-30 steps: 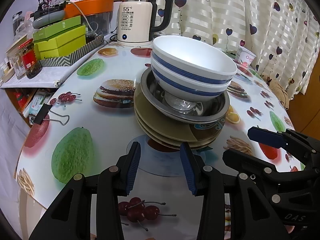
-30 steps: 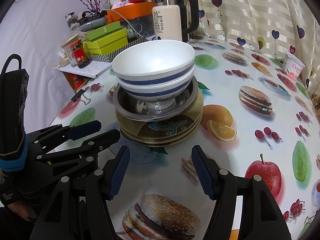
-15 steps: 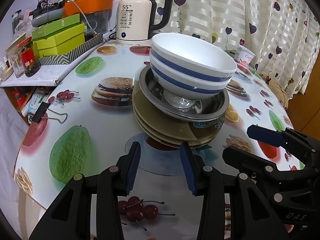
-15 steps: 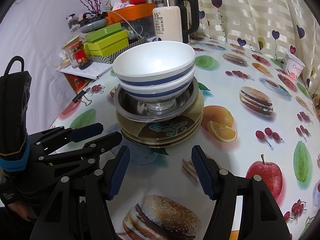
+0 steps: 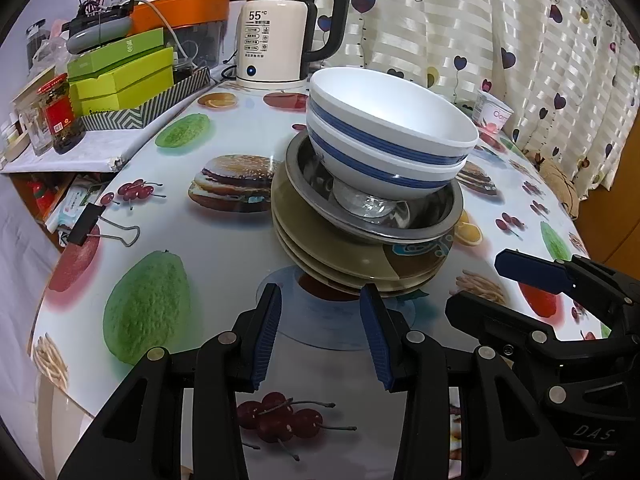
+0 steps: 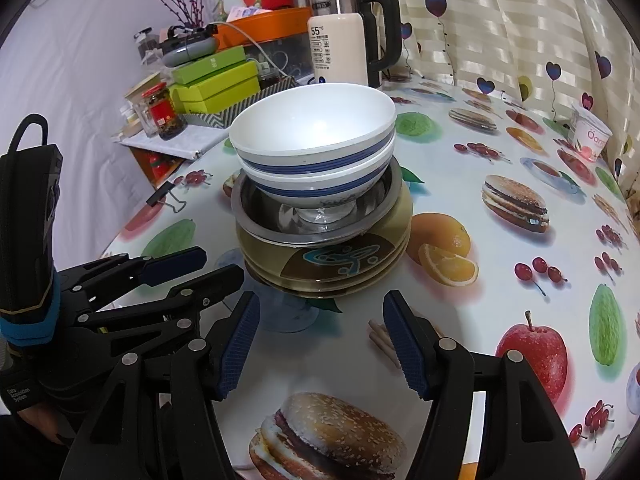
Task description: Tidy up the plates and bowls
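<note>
One stack on the table (image 5: 224,256): two white blue-banded bowls (image 5: 390,148) nested, sitting in one steel bowl (image 5: 416,224), on three olive plates (image 5: 340,252), as far as the rims can be counted. The stack stands mid-table, in front of the kettle (image 5: 276,36).

Left gripper (image 5: 320,340) sits just short of the stack, jaws apart, nothing between them. Right gripper (image 6: 320,344) likewise, jaws wider apart and empty, near the plates' edge.

Beside the kettle: three green boxes (image 5: 120,76), one red-lidded jar (image 5: 60,116). One binder clip (image 5: 92,224) lies left of the stack, apart from it. Nothing blocks the stack.

The right wrist view alone shows the plate pattern (image 6: 340,260) clearly. Both views show the yogurt cup (image 6: 590,136), well right of the stack.
</note>
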Available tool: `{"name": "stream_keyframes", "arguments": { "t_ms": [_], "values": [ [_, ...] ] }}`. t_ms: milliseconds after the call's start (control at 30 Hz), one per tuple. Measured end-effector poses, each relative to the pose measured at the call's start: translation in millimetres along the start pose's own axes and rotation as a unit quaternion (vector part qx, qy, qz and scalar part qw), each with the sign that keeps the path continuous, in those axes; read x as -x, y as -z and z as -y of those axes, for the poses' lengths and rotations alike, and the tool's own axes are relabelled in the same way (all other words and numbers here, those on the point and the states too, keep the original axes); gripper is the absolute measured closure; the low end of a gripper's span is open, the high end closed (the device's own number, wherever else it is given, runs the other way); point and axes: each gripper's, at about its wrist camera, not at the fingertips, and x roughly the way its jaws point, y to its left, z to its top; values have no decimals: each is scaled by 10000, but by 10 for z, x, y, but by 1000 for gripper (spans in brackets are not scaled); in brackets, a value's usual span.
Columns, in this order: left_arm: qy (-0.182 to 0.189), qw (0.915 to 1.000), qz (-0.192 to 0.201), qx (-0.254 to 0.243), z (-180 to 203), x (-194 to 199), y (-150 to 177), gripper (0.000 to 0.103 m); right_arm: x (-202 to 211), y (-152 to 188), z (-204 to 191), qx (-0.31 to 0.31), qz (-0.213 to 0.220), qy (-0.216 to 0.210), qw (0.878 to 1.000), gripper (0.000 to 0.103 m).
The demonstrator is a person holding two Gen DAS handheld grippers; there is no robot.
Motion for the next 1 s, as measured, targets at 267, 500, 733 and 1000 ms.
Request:
{"name": "stream_keyframes", "arguments": {
  "t_ms": [267, 500, 733, 1000],
  "values": [
    [7, 10000, -1, 8, -13, 0, -4, 61, -3, -4, -8, -4, -2, 0, 10000, 38],
    [-3, 10000, -1, -5, -9, -5, -5, 61, -3, -3, -2, -8, 0, -5, 10000, 38],
    [-16, 10000, 10, -4, -7, -6, -11, 61, -2, -1, 0, -5, 1, -5, 10000, 38],
    [-59, 10000, -9, -19, -8, -27, -20, 61, -11, -6, -1, -6, -6, -4, 10000, 38]
  ]
}}
